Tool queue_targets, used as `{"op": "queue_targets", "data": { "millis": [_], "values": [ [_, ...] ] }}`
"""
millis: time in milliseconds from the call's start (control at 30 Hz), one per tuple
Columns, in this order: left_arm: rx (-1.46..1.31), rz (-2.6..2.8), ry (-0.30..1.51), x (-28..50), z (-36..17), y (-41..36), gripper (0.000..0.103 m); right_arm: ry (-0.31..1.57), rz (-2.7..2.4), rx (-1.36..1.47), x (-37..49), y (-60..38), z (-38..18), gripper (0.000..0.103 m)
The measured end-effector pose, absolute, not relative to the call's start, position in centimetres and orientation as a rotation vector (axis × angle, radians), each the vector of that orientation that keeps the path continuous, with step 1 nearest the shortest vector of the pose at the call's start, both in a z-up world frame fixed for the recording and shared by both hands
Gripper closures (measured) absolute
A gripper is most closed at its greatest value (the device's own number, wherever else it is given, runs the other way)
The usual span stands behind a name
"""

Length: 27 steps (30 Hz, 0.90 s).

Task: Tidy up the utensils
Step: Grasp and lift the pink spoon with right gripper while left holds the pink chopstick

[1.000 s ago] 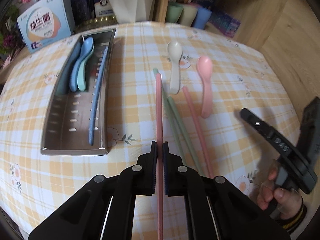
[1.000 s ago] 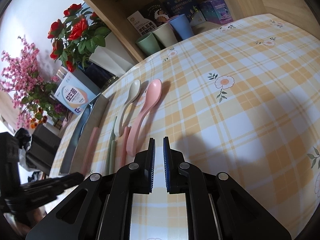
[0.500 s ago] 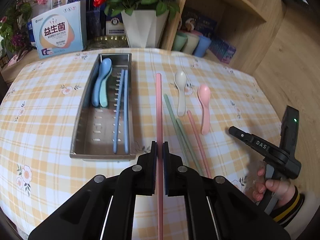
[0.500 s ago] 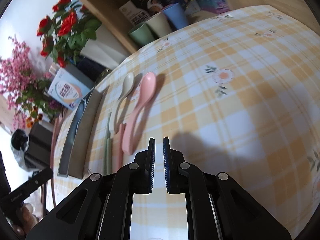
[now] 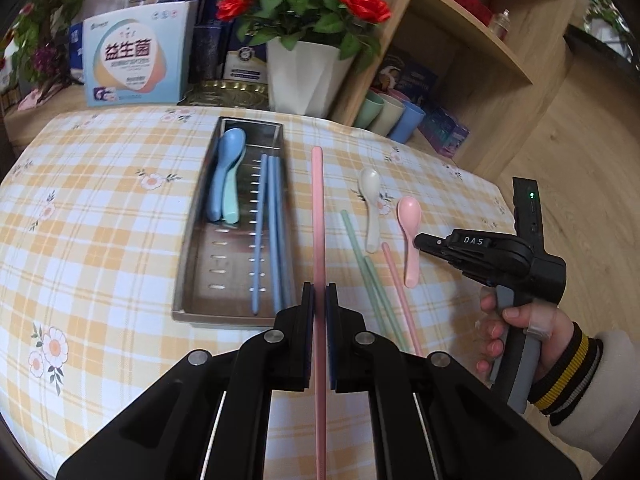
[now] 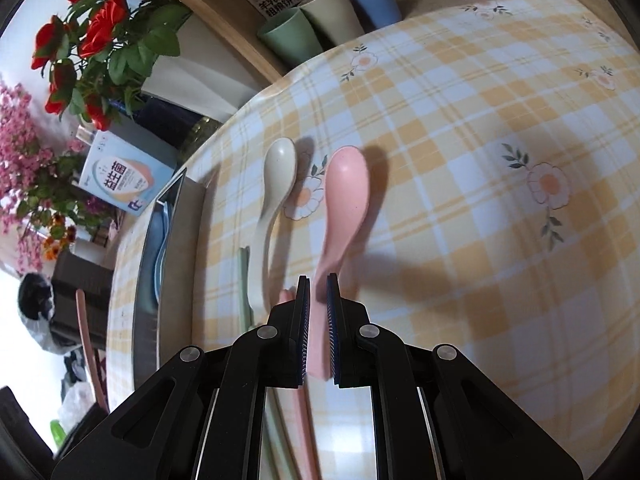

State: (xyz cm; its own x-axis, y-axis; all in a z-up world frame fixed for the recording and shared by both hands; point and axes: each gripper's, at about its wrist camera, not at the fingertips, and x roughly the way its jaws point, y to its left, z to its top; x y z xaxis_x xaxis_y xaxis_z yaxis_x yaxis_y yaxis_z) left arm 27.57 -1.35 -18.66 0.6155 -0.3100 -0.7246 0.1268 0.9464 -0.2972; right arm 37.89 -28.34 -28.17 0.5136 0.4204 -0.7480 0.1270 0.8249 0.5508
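My left gripper [image 5: 319, 292] is shut on a long pink chopstick [image 5: 318, 216], which points away over the table just right of the steel tray [image 5: 188, 248]. In the tray lie a blue spoon [image 5: 226, 168], a teal spoon [image 5: 231, 204] and two blue chopsticks [image 5: 274, 216]. On the cloth to the right lie a white spoon [image 5: 370, 200], a pink spoon [image 5: 409, 224], two green chopsticks [image 5: 362, 256] and a second pink chopstick [image 5: 396, 280]. My right gripper [image 6: 318, 280] is shut and holds nothing. It hovers over the handle of the pink spoon [image 6: 346, 192], beside the white spoon [image 6: 276, 176].
The table wears a yellow checked cloth [image 5: 100, 200]. Behind it stand a white pot of red roses [image 5: 304, 72], a blue-and-white box [image 5: 136, 56] and three cups [image 5: 388, 114] on a wooden shelf. A hand [image 5: 520, 328] holds the right gripper at the table's right edge.
My left gripper has drawn back and risen with the pink chopstick, so the tray now shows whole. My right gripper has moved in over the pink spoon's handle.
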Motion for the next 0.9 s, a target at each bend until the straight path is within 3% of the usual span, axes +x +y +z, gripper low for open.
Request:
{"op": "queue_targets", "data": {
  "millis": [100,267,400,500,900],
  "values": [
    [-0.247,-0.249,0.882,27.5,-18.9,-0.7,0.097,1.07,0.186,0.653,38.6,-28.0,-28.9,0.083],
    [-0.259,-0.248,0.874,27.3,-18.7,-0.4,0.097,1.086,0.153,0.731,39.1,-28.3,-29.8,0.082],
    [-0.26,-0.242,0.873,27.3,-18.6,-0.3,0.097,1.074,0.146,0.74,39.3,-28.1,-29.6,0.086],
    [-0.262,-0.238,0.878,27.3,-18.7,-0.2,0.097,1.059,0.156,0.739,39.1,-28.0,-29.2,0.097],
    [-0.265,-0.228,0.899,27.1,-18.8,-0.3,0.097,1.059,0.166,0.653,38.2,-27.0,-28.7,0.095]
  ]
}}
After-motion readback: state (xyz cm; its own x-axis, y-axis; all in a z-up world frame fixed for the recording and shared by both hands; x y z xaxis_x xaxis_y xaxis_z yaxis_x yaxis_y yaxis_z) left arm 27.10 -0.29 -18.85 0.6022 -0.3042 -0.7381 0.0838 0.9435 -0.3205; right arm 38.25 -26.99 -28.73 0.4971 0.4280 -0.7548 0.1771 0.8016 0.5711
